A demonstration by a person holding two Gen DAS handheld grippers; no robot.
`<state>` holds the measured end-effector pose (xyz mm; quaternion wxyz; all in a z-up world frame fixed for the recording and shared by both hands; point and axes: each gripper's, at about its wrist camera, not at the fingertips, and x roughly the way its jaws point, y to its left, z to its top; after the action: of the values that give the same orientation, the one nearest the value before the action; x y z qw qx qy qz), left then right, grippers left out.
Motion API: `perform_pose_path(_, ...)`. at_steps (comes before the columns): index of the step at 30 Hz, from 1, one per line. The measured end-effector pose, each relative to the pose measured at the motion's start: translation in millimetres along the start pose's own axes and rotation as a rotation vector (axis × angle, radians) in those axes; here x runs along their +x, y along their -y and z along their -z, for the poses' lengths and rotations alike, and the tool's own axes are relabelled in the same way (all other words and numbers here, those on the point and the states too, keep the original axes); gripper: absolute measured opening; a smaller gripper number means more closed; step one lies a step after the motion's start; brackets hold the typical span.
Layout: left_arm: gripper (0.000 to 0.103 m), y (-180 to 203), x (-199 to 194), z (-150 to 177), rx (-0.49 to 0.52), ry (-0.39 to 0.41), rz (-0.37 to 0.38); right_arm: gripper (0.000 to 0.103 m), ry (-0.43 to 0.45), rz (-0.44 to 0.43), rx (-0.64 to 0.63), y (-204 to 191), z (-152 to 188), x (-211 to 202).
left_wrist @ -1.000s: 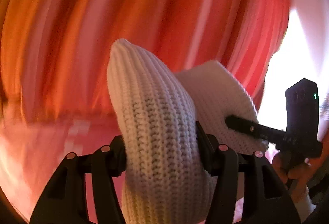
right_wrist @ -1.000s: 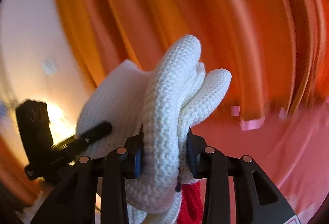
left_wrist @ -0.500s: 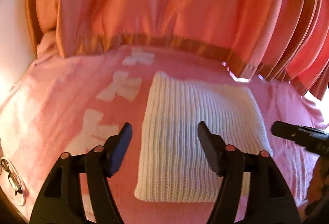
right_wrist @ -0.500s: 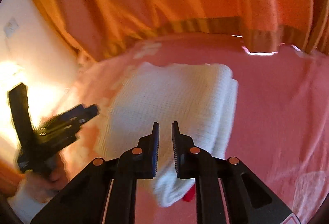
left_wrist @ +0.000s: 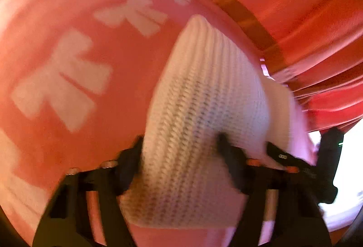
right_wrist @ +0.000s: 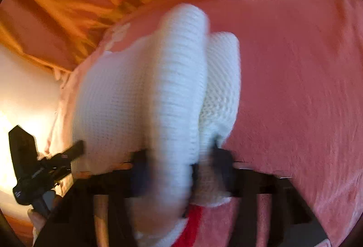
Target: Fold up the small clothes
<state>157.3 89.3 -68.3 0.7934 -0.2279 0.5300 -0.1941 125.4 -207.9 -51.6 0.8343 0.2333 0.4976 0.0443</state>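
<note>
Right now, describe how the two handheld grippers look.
Left gripper: black angular plastic fingers, small round copper-coloured screw heads on the linkage. Right gripper: same black build, blurred here. Seen from the other camera, each has a tall black body bearing faint markings; one shows a small green light.

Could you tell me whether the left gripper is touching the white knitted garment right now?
Touching. In the left wrist view, the white knitted garment bulges up between the jaws of the left gripper, and both closing jaws press into its sides, with no gap visible.

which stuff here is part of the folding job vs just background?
In the job:
- white knit garment
- left gripper, closing on it
- right gripper, opening, knit between its fingers

Background:
- pink blanket
- orange curtain
</note>
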Motion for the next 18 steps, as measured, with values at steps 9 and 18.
perform_pose_path(9,0.049,23,-7,11,0.12,0.037,-0.117,0.045,0.007,0.169,-0.071,4,-4,-10)
perform_pose_path(18,0.059,83,-46,16,0.386,0.3,-0.199,0.0,0.081,0.07,-0.209,-49,14,-54)
